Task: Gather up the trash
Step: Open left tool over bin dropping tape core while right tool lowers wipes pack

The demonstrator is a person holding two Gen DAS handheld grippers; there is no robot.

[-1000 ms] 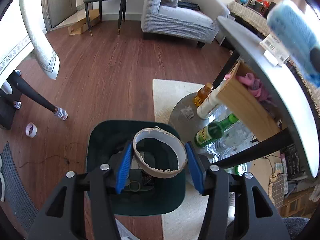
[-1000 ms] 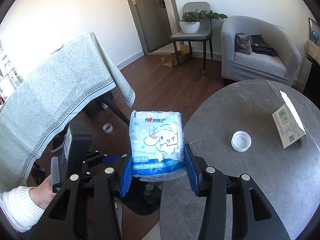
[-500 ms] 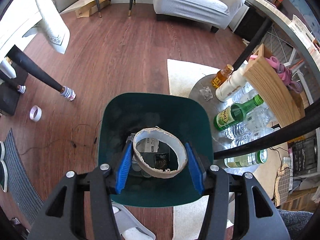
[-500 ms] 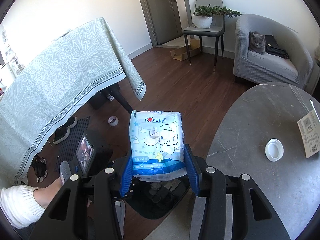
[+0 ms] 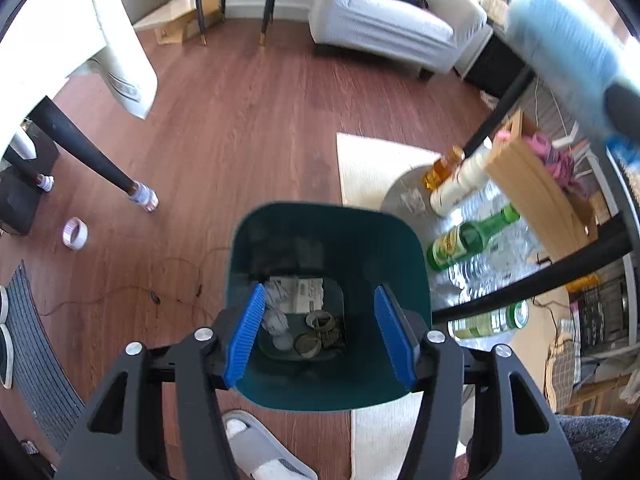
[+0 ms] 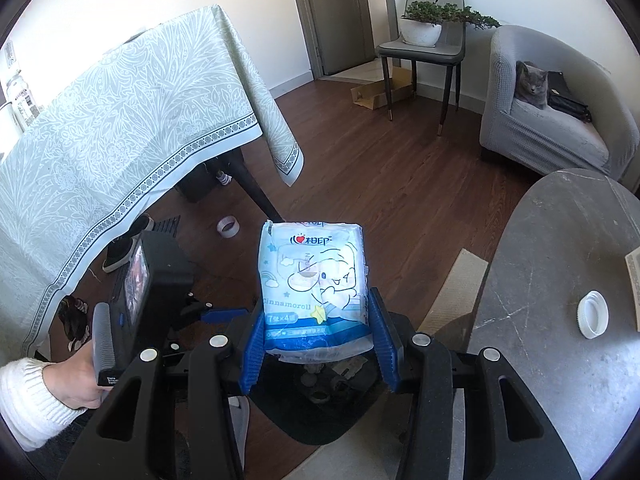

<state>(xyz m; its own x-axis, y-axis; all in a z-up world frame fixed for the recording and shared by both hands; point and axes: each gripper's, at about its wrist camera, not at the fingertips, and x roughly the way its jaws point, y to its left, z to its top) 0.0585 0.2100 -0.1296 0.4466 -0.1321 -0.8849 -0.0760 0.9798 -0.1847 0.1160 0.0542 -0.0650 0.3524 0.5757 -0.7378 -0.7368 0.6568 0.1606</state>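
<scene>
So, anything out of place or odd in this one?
A tape roll lies loose on the wood floor, away from the green bin. Bottles lie on their sides under the grey table. Nothing looks spilled.

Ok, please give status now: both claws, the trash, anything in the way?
Left claw opening, empty, over green bin. Right claw shut on tissue pack, above the bin. Nothing in the way.

Bright daylight, glare top right; fisheye bends edges, dark vignette; blurred blue packet [image 5: 568, 52].
</scene>
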